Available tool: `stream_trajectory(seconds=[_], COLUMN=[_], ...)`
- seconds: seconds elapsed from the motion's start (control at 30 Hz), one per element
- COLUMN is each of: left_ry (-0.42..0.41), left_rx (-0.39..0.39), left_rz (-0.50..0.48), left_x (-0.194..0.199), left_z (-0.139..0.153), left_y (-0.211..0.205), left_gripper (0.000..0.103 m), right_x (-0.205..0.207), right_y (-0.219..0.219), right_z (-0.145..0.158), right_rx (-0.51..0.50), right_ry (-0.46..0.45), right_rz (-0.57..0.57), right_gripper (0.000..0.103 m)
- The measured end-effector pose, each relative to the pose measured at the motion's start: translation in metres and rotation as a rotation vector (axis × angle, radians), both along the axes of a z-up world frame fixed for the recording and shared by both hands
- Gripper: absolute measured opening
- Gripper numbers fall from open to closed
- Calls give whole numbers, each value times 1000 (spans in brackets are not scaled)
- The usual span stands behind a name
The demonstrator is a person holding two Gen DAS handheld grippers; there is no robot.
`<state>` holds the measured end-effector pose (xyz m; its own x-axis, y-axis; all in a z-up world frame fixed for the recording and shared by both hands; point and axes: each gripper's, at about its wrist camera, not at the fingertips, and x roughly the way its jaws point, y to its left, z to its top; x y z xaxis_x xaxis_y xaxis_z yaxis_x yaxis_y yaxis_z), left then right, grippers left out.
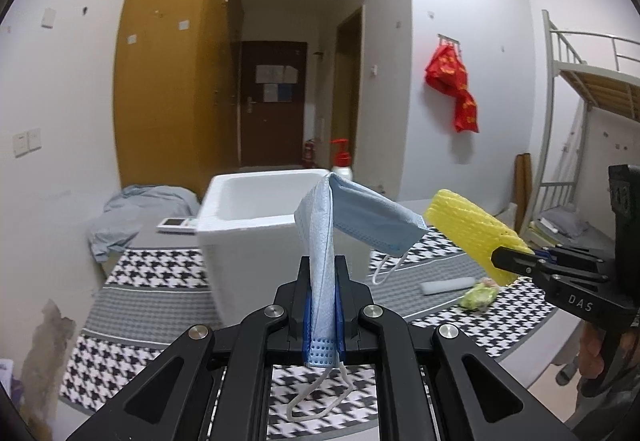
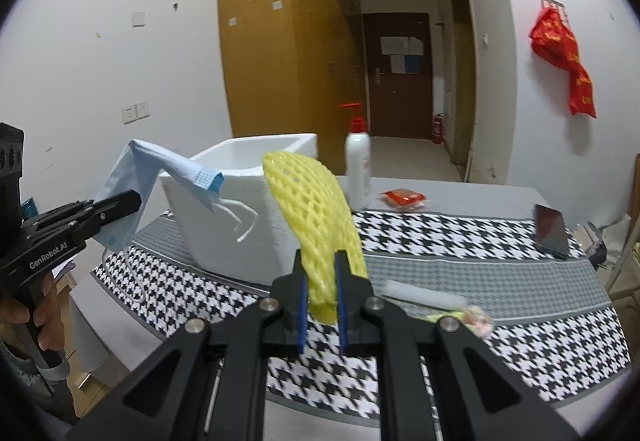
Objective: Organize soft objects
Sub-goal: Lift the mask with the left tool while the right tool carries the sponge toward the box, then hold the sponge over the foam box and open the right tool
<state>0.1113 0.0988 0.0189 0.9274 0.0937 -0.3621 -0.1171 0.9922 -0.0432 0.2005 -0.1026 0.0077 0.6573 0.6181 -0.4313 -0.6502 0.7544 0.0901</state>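
- Up in the air above the tabletop [image 1: 168,281], the blue face mask [image 1: 352,217] is clamped between the pads of the left hand-held gripper [image 1: 323,281]. It's folded over at the top, with one half flopping toward 3 o'clock and an ear loop dangling below the jaws.
- In the right wrist view the same face mask [image 2: 136,177] sits at about 9 o'clock, pinched in the left hand-held gripper [image 2: 132,203], just beside the box's left wall.
- The right hand-held gripper [image 2: 320,281] is clenched on the yellow foam net [image 2: 316,209], which stands up and curls back toward 11 o'clock. From the left wrist view, that foam net [image 1: 468,229] is at 3 o'clock, gripped at its lower end by the right hand-held gripper [image 1: 516,261].
- Right behind both is the white foam box [image 1: 260,217], open on top, standing on the houndstooth mat [image 1: 132,265].
- A white foam strip [image 2: 424,297] and a pale green bundle [image 1: 478,297] lie on the mat at about 4 o'clock, near each other.
- Further out: a pump bottle with a red top [image 2: 358,165] just beside the box, a red packet [image 2: 404,198], a dark phone [image 2: 551,231] near the far edge, and a red bag [image 2: 568,61] hanging on the wall.
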Motion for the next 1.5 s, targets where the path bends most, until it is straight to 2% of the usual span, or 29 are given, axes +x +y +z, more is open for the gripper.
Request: stream_trajectory(seconds=[0.13,0.4,0.87,1.13,1.5], left_ry=[21,13,4,-15,-17], left_rx=[-6,-16,-7,-12,-9], left_rz=[25,131,199,222,263], left_x=[-3,-18,-25,-35,-40], left_z=[-2,-3,0,5,-1], left_y=[8,36,61,69,85], left_gripper=[9,9,9,9,9], right_x=[-1,1,8,7,31], right_y=[18,51,82,107,132], right_z=[4,6,19,37,47], right_rx=[9,-2,-29,-36,-13], right_ry=[-10,-16,-56,-99,-52], right_rz=[44,130,151,183,189], right_gripper=[15,15,15,15,15])
